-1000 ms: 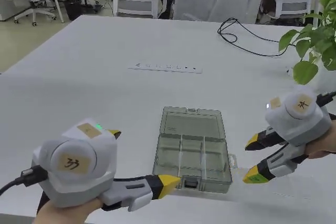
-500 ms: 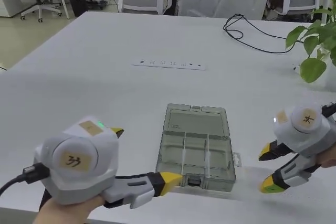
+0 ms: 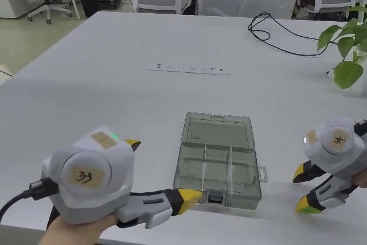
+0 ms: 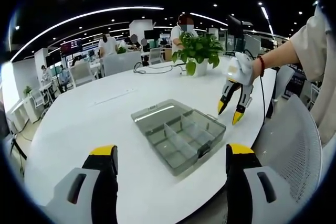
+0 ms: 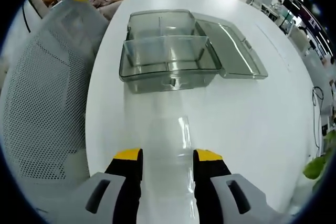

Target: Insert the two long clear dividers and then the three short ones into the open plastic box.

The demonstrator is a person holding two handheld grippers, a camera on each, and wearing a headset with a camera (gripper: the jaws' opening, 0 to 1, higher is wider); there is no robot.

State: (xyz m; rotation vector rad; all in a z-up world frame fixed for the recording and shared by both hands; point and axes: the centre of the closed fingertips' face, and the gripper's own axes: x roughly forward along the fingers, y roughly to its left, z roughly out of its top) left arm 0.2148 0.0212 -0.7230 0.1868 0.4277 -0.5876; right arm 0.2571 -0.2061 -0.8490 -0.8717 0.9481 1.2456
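Divider (image 5: 185, 132), clear (easy to miss on white), lies just right of the box (image 3: 241, 199), before the right gripper (image 3: 300, 188), jaws open, empty: pinch one edge squarely. Left gripper (image 3: 162, 169), open too, hovers at the box's front-left.

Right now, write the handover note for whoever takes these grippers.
Left gripper: open, empty, by the box's near-left corner.
Right gripper: open, empty, to the right of the box, pointing at it.
Box: open on the table, lid lying flat behind.
Done: dividers stand inside, splitting the box into compartments; I cannot count them.
Left: a loose clear piece lies on the table between the right gripper and the box; it probably goes in next.
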